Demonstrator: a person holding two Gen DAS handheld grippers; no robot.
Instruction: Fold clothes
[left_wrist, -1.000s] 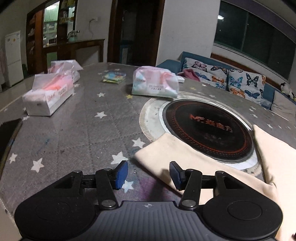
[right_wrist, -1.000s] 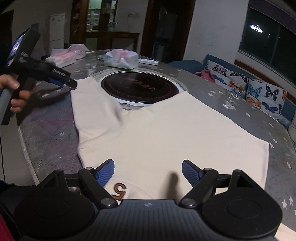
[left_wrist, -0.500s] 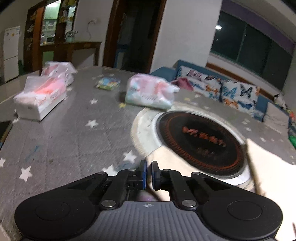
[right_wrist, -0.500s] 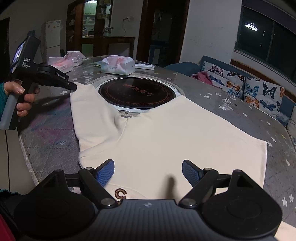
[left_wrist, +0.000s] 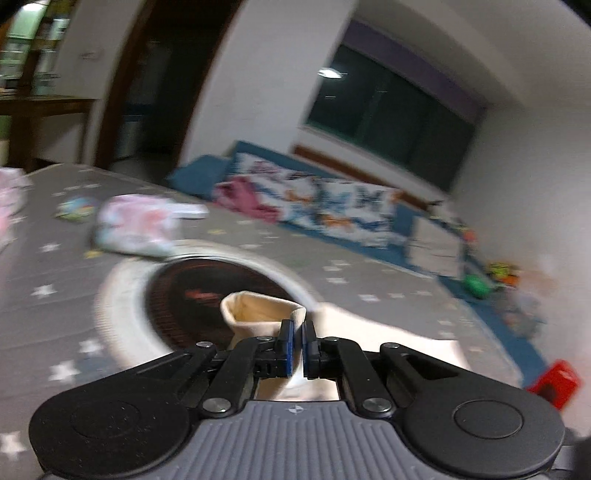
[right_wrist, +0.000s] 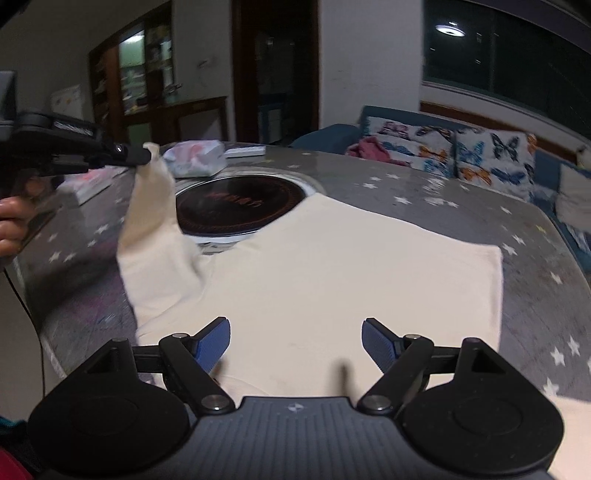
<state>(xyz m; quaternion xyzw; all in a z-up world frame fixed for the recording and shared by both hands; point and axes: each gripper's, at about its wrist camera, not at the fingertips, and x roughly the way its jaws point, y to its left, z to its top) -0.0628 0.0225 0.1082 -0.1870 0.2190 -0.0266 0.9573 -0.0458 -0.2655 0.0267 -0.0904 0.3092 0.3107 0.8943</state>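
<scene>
Grey star-printed counter (right_wrist: 424, 192) carries a soft cream shirt (right_wrist: 332, 266) spread flat across its near edge, its tubular sleeve (left_wrist: 258, 314) lifted off the surface and clamped in the left claw (left_wrist: 295, 345), while the right claw (right_wrist: 295, 341) hovers over the shirt with jaws apart.

a: what's the left gripper (left_wrist: 295, 345) got?
b: its blue pads are pinched on the cuff of a cream sleeve (left_wrist: 258, 314), whose open end stands up in front of the fingers.
a: and behind it?
b: the round black burner (left_wrist: 207, 291) in the middle of the grey star-print table (left_wrist: 55, 266), blurred. a pink tissue pack (left_wrist: 136, 229) sits just past the burner's far rim, a small colourful packet (left_wrist: 75, 208) nearer the far edge.
</scene>
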